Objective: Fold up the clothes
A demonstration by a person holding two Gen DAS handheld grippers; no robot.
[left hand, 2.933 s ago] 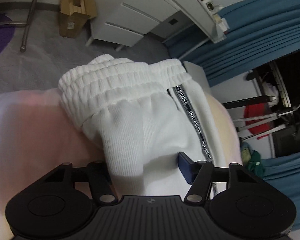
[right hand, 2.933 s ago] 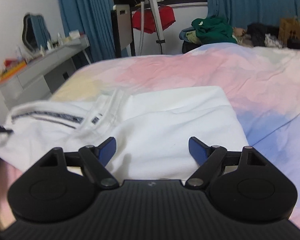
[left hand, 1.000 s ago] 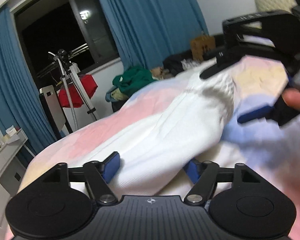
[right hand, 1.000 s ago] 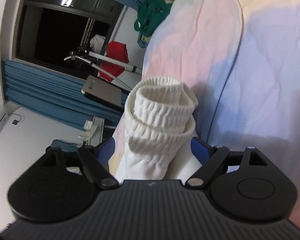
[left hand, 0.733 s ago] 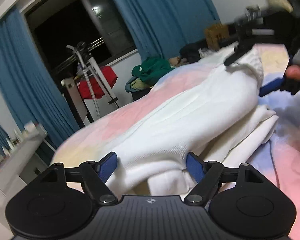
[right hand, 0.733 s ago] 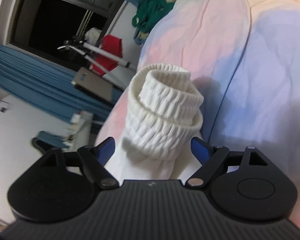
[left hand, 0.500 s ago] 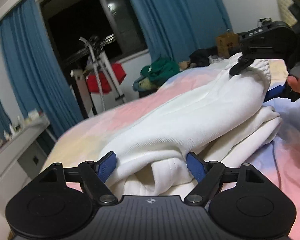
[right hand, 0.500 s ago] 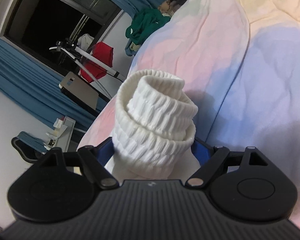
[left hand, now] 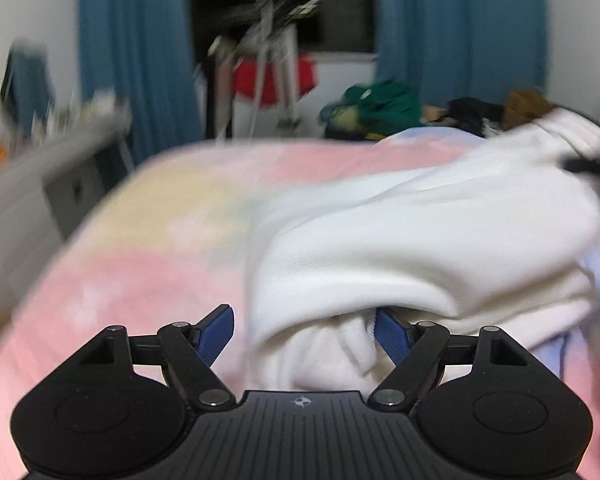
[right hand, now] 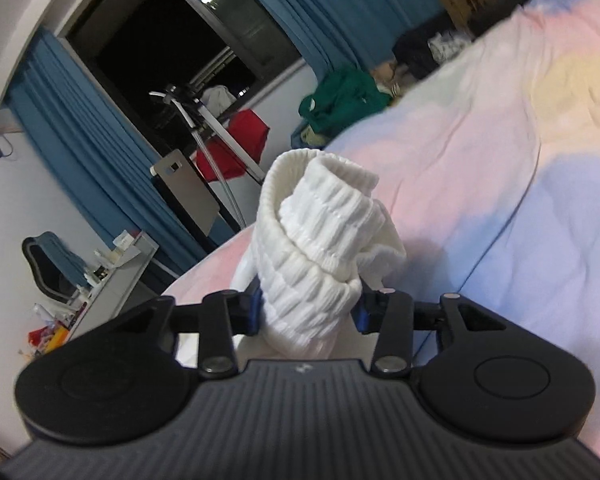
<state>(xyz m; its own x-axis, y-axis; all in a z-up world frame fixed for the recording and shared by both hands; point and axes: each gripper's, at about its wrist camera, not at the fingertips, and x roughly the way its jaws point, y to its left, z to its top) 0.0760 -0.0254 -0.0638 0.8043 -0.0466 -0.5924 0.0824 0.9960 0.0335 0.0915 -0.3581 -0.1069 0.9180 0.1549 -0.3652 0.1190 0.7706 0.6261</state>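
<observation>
Nearest, right tool [right hand: 308,312] pinching the ribbed waistband [right hand: 316,240] of the white sweatpants [left hand: 420,240], bunched and lifted off the bed [right hand: 500,160]. Left tool [left hand: 304,328] spread wide at the other end, blue pads either side of the loose folded edge, gripping nothing. Between the two, pants draped in a doubled, rumpled heap on the pastel bedspread [left hand: 140,240]. Beyond, blurred: green clothes pile [left hand: 380,104], drying rack [left hand: 268,40], blue curtains [right hand: 100,140]. Judged partway: one fold made, not flattened; waistband end to lay down, smoothing left.
</observation>
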